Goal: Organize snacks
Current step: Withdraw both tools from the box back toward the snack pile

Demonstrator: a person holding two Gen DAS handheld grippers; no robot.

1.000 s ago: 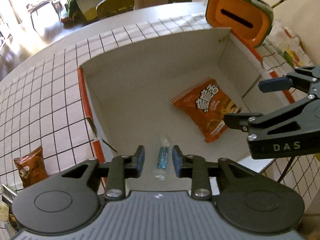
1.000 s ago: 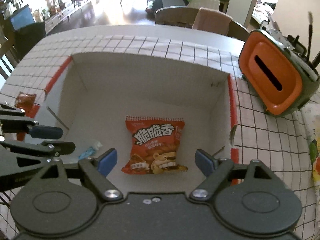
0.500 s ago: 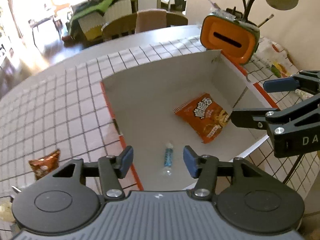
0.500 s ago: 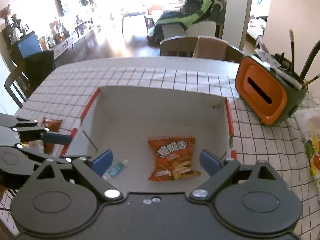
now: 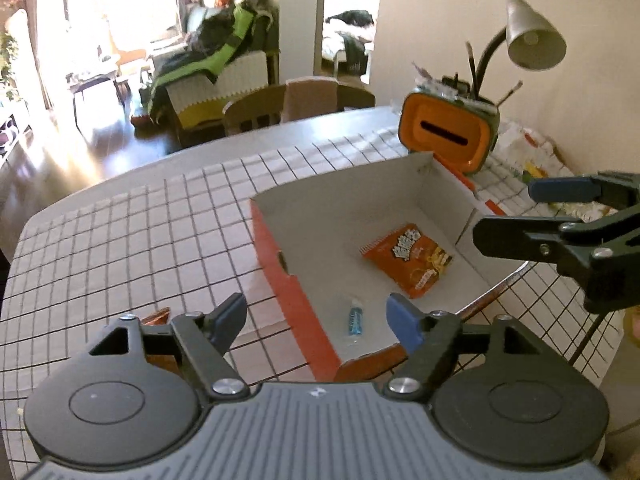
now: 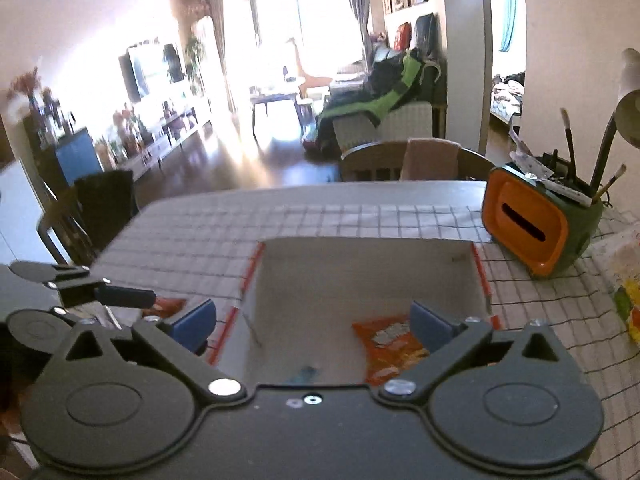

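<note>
Box: a white-lined cardboard box (image 5: pixel 424 184) with orange outer walls sits open on the checked tablecloth (image 5: pixel 132 248).
In the box: an orange snack bag (image 5: pixel 408 258) lies flat on the floor toward 2 o'clock; a small blue tube (image 5: pixel 354 317) lies apart from it, toward 6 o'clock.
Outside the box: another snack bag (image 6: pixel 168 305) rests on the cloth at the box's 9 o'clock side, partly hidden.
Left gripper (image 5: pixel 316 318): jaws spread, having just been opening; nothing between them.
Right gripper (image 6: pixel 312 320): jaws spread wide, having just been opening; nothing held.
Holder: an orange-fronted pen holder (image 6: pixel 532 228) stands at the box's 1 o'clock, with brushes in it.
</note>
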